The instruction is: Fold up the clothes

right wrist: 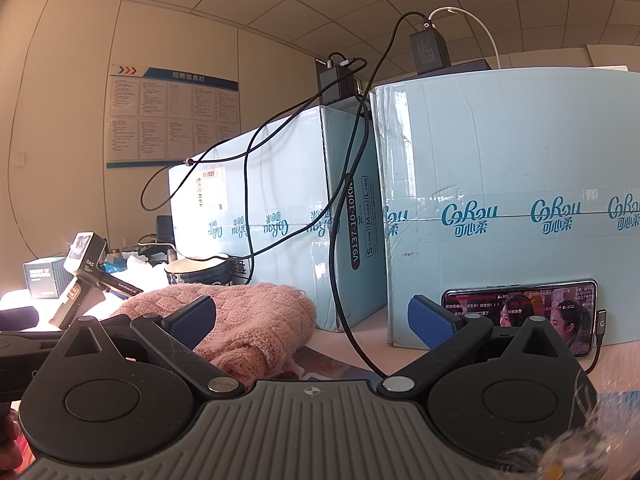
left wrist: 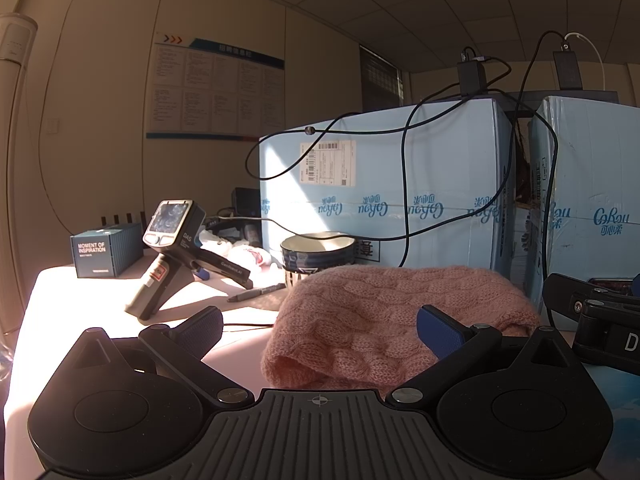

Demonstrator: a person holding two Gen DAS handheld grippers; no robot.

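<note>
A pink cable-knit sweater (left wrist: 384, 320) lies bundled on the white table, right in front of my left gripper (left wrist: 320, 326). That gripper is open, its blue pads on either side of the bundle's near edge without touching it. In the right wrist view the same sweater (right wrist: 256, 320) sits left of centre. My right gripper (right wrist: 312, 320) is open too; its left fingertip overlaps the knit's near side, and its right one is over bare table. The right gripper's black body (left wrist: 600, 320) shows at the right edge of the left wrist view.
Two tall light-blue cartons (left wrist: 384, 184) (right wrist: 512, 200) stand behind the sweater with black cables (right wrist: 344, 216) draped over them. A phone (right wrist: 520, 312) leans on the right carton. A bowl (left wrist: 318, 254), a marker (left wrist: 256, 293), a third handheld gripper (left wrist: 172, 252) and a small dark box (left wrist: 106, 250) lie left.
</note>
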